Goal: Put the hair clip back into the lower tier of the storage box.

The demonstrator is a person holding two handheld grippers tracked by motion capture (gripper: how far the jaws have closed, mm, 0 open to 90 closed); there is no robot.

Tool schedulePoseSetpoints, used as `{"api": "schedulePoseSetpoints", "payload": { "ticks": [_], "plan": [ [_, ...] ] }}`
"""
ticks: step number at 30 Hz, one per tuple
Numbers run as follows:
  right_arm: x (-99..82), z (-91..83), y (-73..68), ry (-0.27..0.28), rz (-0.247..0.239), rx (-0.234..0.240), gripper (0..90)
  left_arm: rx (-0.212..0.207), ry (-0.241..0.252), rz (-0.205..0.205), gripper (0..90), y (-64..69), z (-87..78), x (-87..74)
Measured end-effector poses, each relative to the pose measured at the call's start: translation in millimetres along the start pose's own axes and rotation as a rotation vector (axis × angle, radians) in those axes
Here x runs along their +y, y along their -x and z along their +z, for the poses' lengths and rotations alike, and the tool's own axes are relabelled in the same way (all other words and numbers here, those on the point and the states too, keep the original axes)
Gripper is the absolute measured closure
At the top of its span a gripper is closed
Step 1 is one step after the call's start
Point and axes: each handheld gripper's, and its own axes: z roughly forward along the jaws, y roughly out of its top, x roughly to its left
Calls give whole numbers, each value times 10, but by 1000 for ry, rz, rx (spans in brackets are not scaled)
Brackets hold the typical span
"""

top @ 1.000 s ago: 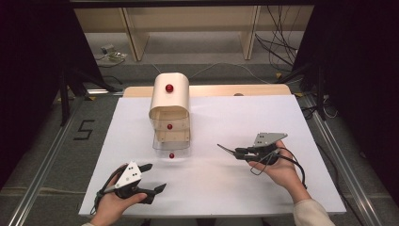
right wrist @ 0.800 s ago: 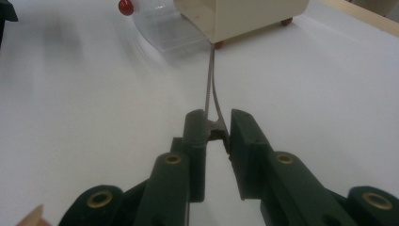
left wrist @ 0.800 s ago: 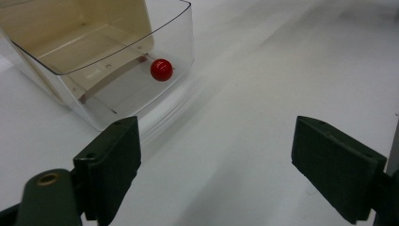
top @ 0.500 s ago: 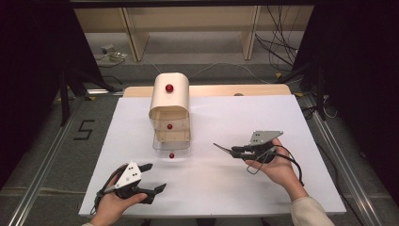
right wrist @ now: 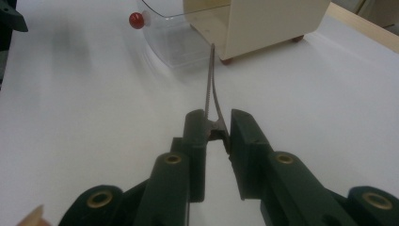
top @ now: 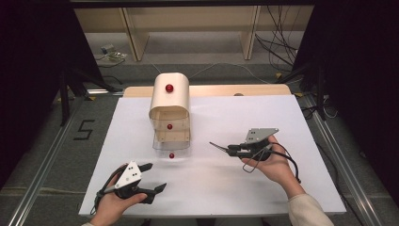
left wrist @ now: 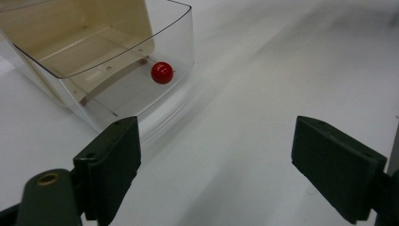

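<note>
Cream plastic forms the small drawer cabinet (top: 170,106) standing toward the far side of the white tabletop (top: 282,117); its lowest clear drawer (top: 172,143) is pulled out, with a red knob (top: 171,155) on its front; two more red knobs sit higher on the cabinet.

Held in the right gripper (top: 235,149) is a thin pair of tweezers (top: 219,146); in the right gripper view the jaws are closed tight on the tweezers' (right wrist: 210,84) rear end, the two thin metal arms running straight out ahead of the jaws and meeting at the tip; beyond that tip, ahead of the jaws and a little to their left, lies the drawer's (right wrist: 174,42) clear wall, with the knob (right wrist: 136,20) farther left still; the cabinet's (right wrist: 263,23) cream side stands ahead and to the right of the jaws; whether the tip touches the drawer I cannot tell.

The left gripper (top: 153,178) sits low over the near part of the table, its jaws spread wide with nothing between them; in the left gripper view the bare white surface (left wrist: 244,117) shows between the two black jaws; ahead of the left jaw and off to its left stands the open drawer (left wrist: 108,61), well apart from the jaws; the knob (left wrist: 162,73) shows on the drawer's front wall, at the corner nearest the jaws.
</note>
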Motion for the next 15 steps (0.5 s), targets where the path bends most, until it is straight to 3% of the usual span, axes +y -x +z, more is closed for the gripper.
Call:
{"api": "schedulePoseSetpoints", "payload": {
  "ticks": [15],
  "plan": [
    [109,64,-11,0,-16,15,775,0,3,1,161,1,-1,4]
  ]
}}
